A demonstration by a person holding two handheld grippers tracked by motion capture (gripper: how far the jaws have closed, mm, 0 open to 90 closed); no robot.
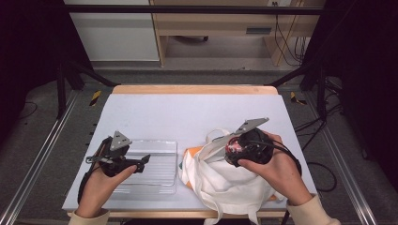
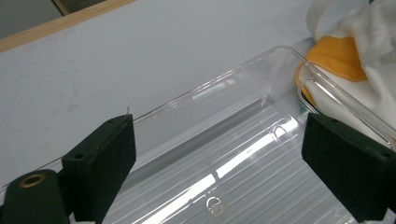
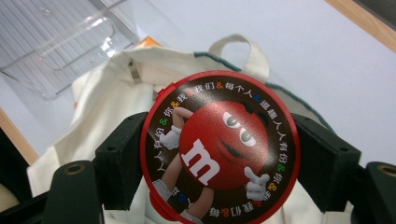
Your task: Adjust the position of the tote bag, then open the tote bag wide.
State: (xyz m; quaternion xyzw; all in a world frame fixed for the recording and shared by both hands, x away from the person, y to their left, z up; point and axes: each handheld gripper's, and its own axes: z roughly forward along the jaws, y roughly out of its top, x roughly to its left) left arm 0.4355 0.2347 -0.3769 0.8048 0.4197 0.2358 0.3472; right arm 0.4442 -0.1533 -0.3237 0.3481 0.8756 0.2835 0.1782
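Right now I'm lifting the round tin out of the tote, right gripper clamped on its rim. Left gripper, jaws apart, is hovering over the clear tray. Next I'm carrying the tin across and lowering it in level.

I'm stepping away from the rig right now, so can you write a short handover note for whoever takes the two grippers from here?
Right gripper: shut on the round red candy tin, held above the white tote bag.
Left gripper: open, nothing between its jaws, over the clear plastic tray.
Tray sits left of the bag on the table, with nothing in it as far as can be seen. Something orange shows at the bag's edge beside the tray.
Done: tin is out of the bag.
Left: probably setting the tin in the tray; bag contents can't be judged.
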